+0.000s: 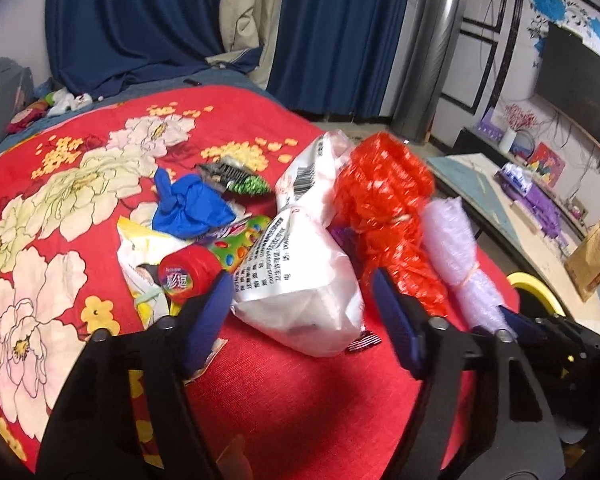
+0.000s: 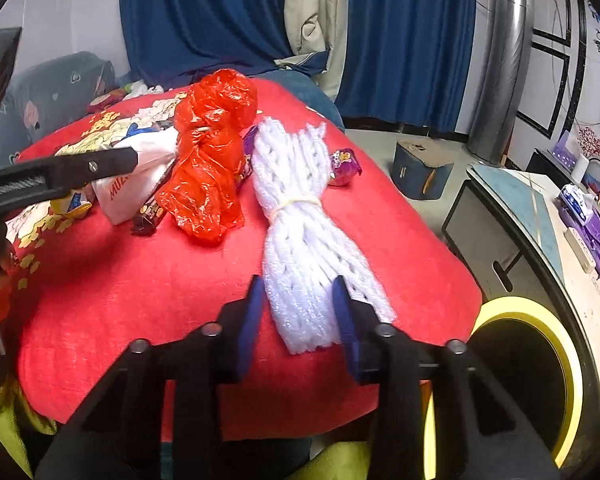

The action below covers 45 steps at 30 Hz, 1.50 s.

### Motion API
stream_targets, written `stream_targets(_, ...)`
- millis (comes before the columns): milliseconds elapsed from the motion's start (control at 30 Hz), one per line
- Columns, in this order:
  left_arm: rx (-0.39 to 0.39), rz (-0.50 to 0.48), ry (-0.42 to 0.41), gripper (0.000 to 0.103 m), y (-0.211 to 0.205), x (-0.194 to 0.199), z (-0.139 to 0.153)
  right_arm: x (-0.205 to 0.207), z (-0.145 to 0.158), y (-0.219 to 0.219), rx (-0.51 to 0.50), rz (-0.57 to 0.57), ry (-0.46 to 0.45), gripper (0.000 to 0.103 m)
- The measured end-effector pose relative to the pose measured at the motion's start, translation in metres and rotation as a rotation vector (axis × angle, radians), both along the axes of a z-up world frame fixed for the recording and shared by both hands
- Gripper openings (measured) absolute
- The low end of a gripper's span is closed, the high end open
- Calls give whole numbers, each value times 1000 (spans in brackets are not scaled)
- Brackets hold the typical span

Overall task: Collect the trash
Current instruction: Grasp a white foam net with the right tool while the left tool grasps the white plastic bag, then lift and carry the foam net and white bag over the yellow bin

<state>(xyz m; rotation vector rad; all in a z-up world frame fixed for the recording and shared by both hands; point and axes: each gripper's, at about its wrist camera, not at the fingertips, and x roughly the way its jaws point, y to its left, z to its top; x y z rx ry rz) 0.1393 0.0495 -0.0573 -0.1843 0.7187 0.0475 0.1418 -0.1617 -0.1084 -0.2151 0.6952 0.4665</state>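
Trash pile on bed with red floral blanket [image 1: 80, 208]. Right hand-held gripper [image 2: 298, 312] clamped on tied white foam-net bundle [image 2: 300, 216], near bed edge. Left hand-held gripper [image 1: 300, 308] spread apart, straddling white printed plastic bag [image 1: 300, 280], pads not pressing. Crumpled red plastic bag [image 2: 212, 160] just beside bundle.

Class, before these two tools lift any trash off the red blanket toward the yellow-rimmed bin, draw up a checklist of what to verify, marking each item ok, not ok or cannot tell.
1. Right tool closed on the white foam netting bundle: ok, the fingers flank its near end and touch it.
2. Left tool gripping the white plastic package: not ok, the fingers straddle it with gaps.
3. Rubber band still binding the netting: ok.
4. Red plastic bag clear of the right tool: ok.
5. Yellow-rimmed bin within reach: ok, beside the blanket.
6. Bin has room: cannot tell.
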Motion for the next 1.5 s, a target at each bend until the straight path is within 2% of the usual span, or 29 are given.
stream_targets(33,3,2,7,54,0,1,-1,0,0,-1,4,2,-1,26)
stream_targets(200,2,-7,17,51,0,1,-4,-1,2,-6,37,7,5,21)
stream_targets(300,-4,-3,18,36,2,1,-3,-3,2,-8,53,11,3,20)
stream_targets(433,-9,-1,15,28,4,0,-2,-5,4,-11,81,13,6,20)
stream_targets(500,-9,-1,7,20,4,-2,0,-5,6,-15,97,13,13,20)
stream_targets(833,-17,13,-82,18,8,-13,24,-10,13,-21,126,21,2,17)
stream_targets(1033,-12,34,-146,17,16,-21,42,-20,21,-21,139,42,-36,16)
stream_targets(1500,-38,0,-241,17,13,-38,76,-36,67,-27,189,61,-142,16)
